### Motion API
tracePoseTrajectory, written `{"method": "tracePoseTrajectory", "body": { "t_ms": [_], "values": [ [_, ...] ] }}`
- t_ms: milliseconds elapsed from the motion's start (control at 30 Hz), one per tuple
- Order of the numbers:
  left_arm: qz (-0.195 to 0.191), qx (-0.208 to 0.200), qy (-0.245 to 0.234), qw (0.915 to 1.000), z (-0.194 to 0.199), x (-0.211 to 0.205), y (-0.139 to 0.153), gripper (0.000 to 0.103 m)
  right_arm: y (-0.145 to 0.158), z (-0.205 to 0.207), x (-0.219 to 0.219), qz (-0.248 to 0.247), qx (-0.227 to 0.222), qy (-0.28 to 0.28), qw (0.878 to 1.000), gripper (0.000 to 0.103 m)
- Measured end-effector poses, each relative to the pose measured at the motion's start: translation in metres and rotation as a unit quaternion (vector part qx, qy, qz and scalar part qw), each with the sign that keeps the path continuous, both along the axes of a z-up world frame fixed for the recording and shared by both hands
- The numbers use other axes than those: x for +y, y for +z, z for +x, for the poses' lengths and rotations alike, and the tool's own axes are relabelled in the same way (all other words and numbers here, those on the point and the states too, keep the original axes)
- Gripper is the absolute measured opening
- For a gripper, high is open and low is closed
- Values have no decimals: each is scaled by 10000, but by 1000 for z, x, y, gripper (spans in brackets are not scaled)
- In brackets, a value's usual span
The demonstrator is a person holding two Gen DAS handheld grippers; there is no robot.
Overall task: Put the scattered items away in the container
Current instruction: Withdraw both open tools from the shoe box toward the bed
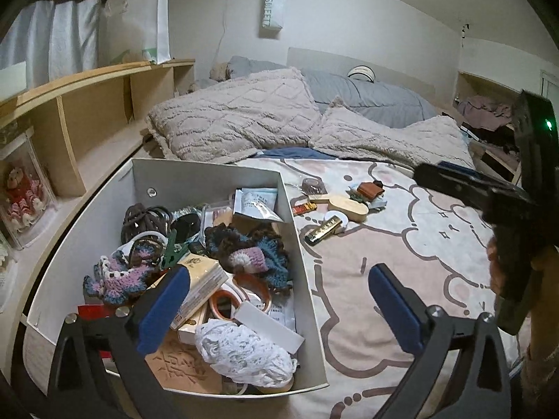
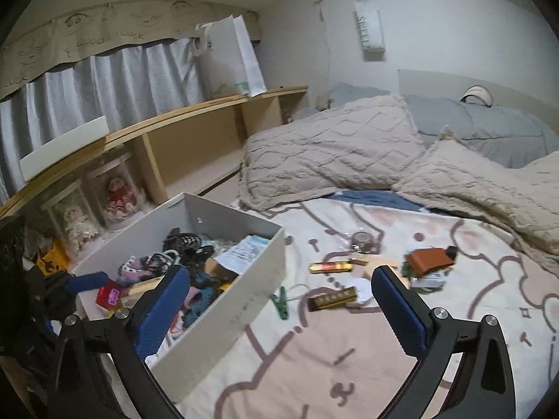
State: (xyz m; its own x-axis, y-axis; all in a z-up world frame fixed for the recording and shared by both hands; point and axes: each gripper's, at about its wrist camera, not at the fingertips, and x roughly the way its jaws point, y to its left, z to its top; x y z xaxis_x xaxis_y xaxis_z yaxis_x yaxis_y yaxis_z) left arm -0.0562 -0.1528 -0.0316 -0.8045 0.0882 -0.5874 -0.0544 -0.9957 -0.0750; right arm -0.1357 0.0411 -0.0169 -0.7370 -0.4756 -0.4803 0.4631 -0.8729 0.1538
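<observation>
The white box (image 1: 209, 178) sits on the bed's left side, full of crochet pieces, a white lace bundle (image 1: 244, 352), tape rolls and packets. My left gripper (image 1: 279, 309) hangs open over the box's near right corner, nothing between its fingers. My right gripper (image 2: 279, 309) is open and empty too, just right of the box (image 2: 244, 279). On the printed blanket lie a green clip (image 2: 281, 305), two gold bars (image 2: 332, 298), a brown wallet (image 2: 429, 258), a wooden brush (image 1: 349, 206) and a small tape roll (image 2: 361, 239).
Two beige pillows (image 1: 237, 118) and a grey duvet (image 1: 377, 97) fill the far half of the bed. A wooden shelf (image 1: 87, 104) with boxed dolls runs along the left. The right tool's black frame (image 1: 506, 202) crosses the left wrist view.
</observation>
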Motion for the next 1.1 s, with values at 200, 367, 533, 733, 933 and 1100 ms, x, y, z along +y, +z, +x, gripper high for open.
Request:
{"method": "tracePoseTrajectory", "body": {
  "t_ms": [200, 367, 533, 733, 933, 1100],
  "values": [
    [14, 57, 12, 10000, 2, 7, 2, 103, -5, 10, 22, 1, 13, -219, 9998, 103],
    [30, 126, 53, 9999, 5, 11, 4, 103, -11, 21, 34, 63, 68, -366, 9993, 103],
    [57, 139, 56, 9999, 5, 15, 3, 103, -18, 29, 38, 166, 89, -398, 9990, 103],
    [94, 187, 49, 9998, 6, 22, 2, 103, -22, 38, 44, 190, 128, -399, 9989, 103],
    [121, 280, 62, 9995, 6, 28, 2, 103, -24, 43, 47, 267, 224, -424, 9985, 103],
    [149, 362, 40, 9992, 5, 33, 1, 103, -27, 43, 52, 287, 208, -406, 9985, 103]
  ]
}}
